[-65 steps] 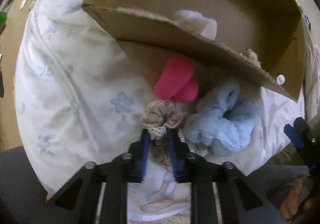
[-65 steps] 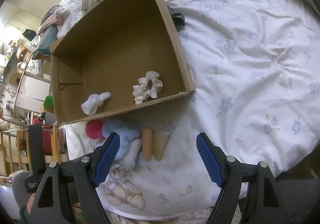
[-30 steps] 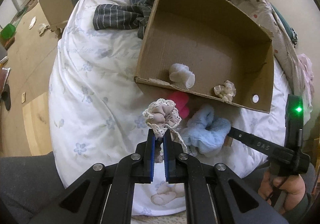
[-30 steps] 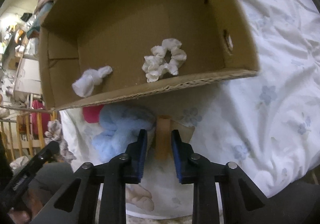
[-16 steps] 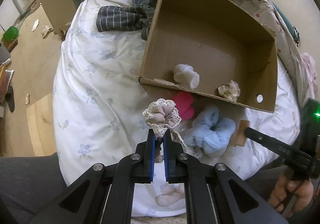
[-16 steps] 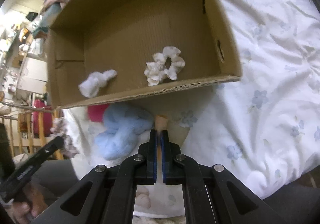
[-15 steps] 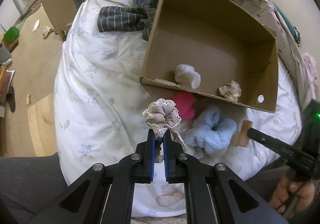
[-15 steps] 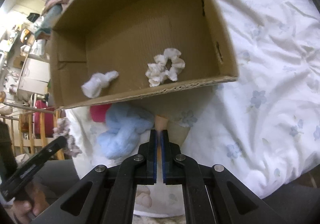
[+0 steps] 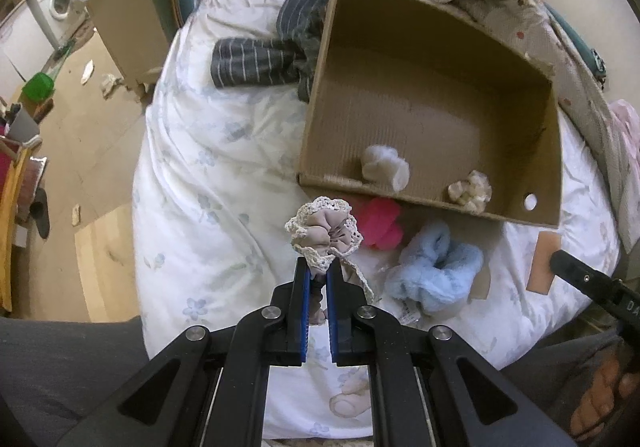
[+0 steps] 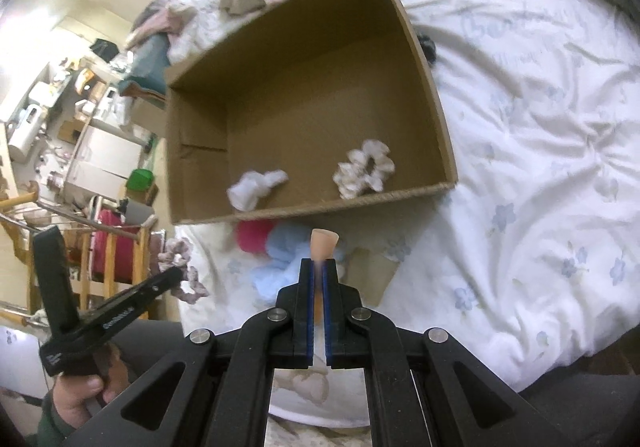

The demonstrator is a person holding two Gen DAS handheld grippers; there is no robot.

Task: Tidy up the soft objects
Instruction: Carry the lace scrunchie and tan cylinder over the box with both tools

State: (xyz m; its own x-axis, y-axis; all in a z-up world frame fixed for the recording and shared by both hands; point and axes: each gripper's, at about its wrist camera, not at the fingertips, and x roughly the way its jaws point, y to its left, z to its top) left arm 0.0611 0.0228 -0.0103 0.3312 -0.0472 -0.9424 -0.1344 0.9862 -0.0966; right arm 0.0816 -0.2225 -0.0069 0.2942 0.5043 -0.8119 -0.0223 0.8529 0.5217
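Left hand-held gripper point(image 9: 316, 279): jaws clamped on the lace-trimmed beige scrunchie point(image 9: 324, 233), which is off the bed point(image 9: 208, 175) and held in the air short of the box's near wall. A second ago it was in the same grip at a similar height; two seconds back it was still lying on the bedding, so the pickup is done and the carry has barely progressed.

Right hand-held gripper point(image 10: 319, 271): jaws pressed nearly together on a thin peach-coloured sponge piece point(image 10: 324, 243), its flared end sticking up past the tips. Two seconds ago these jaws stood wide apart above the bedding; a second ago they were closing around the piece; now it is lifted clear. Both hands are loaded.

Still on the bed, just in front of the box: fluffy blue scrunchie point(image 9: 438, 271), with the pink item point(image 9: 380, 223) touching the box's near wall. A flat brown card piece point(image 10: 370, 275) lies beside the blue one.

Cardboard box point(image 9: 552, 151), open top, sits beyond them. Inside, near the front wall: a white fuzzy bundle point(image 9: 386, 167) and a cream scrunchie point(image 9: 470, 187), apart from each other.

Striped grey garment point(image 9: 260, 61) lies beside the box's far left corner.

Judgement: two items stowed, two in hand, two left. Next is to pass both loads over the near wall and release; the upright rim is the thing to clear.
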